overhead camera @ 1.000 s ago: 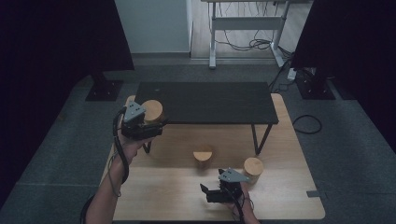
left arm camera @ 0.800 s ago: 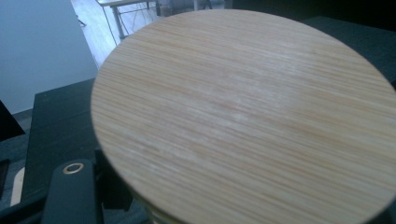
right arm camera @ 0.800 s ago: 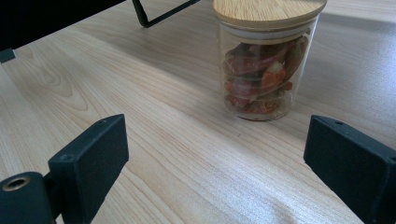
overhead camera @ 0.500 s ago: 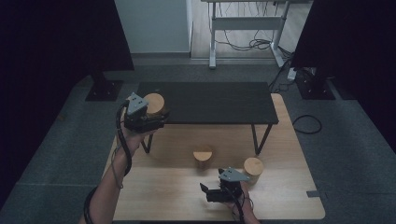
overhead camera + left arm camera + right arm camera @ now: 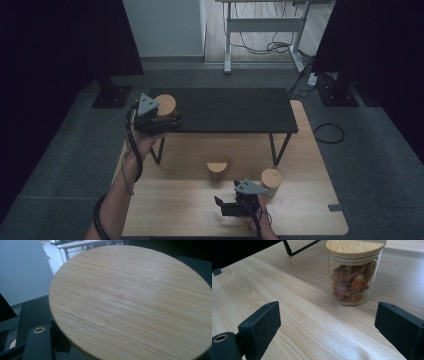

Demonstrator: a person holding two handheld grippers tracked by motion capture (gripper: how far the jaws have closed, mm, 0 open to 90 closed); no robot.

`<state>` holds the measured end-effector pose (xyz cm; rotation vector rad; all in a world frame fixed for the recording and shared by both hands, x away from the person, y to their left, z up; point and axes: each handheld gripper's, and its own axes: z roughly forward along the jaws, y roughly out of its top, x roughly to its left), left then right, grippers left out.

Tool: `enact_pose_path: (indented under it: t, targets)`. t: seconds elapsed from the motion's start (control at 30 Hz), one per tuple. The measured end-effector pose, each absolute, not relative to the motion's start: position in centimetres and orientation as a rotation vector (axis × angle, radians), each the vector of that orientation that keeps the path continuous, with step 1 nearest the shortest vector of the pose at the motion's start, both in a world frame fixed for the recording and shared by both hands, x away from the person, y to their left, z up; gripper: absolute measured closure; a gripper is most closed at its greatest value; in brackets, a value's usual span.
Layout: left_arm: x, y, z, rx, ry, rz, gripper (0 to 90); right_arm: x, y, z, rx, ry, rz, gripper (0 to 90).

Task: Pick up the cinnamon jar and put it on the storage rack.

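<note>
My left gripper [image 5: 166,121] is shut on a glass jar with a bamboo lid [image 5: 165,105] and holds it over the left end of the black shelf [image 5: 235,110]. In the left gripper view the lid [image 5: 130,302] sits close to the camera, with one black finger [image 5: 40,342] at the lower left. My right gripper [image 5: 222,205] rests low near the table's front edge, open, with nothing between its fingers [image 5: 262,322]. Ahead of it stands a second lidded jar [image 5: 353,277] of red and orange pieces, the middle jar [image 5: 217,166] in the high view.
A third lidded jar [image 5: 271,178] stands just right of my right gripper. The black shelf stands on thin legs [image 5: 277,150] over the far part of the wooden table [image 5: 175,200]. Dark panels and a desk frame [image 5: 260,35] lie beyond.
My left hand has carried the jar a little away from the person, further over the shelf's left end. The right gripper has kept still.
</note>
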<state>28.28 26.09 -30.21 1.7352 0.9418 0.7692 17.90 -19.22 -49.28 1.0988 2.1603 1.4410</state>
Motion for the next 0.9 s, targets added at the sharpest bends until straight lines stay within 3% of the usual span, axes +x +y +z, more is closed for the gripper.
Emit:
enact_pose_path:
  t: [0.9]
  targets:
    - [30.3,23.6,-30.1,1.823,0.951,0.854,25.4,17.8,-19.2,-49.3,1.093,2.166,1.448,6.0]
